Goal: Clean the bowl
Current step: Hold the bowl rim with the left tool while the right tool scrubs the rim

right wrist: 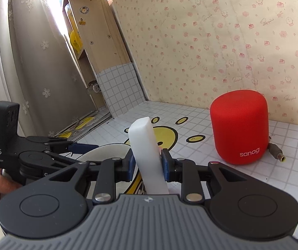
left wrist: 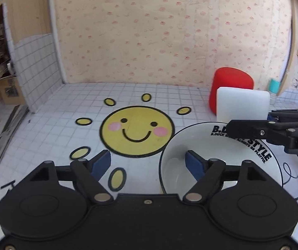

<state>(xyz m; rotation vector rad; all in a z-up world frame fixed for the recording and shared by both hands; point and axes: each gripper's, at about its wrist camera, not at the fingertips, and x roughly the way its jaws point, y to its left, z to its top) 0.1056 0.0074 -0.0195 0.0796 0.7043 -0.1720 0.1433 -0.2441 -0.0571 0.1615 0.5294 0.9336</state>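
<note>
Jaws spread, the left gripper (left wrist: 147, 162) straddles the bowl's (left wrist: 221, 158) near-left rim; the right gripper (right wrist: 146, 162), clamping an upright sponge (right wrist: 146, 152), hangs just beyond its far-right rim.

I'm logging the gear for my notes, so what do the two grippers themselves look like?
Left hand-held gripper: matte black linkage arms, silver pivot pins, blue finger pads, and a smooth black base. Right hand-held gripper: the same design, but with a ribbed grey base.
</note>
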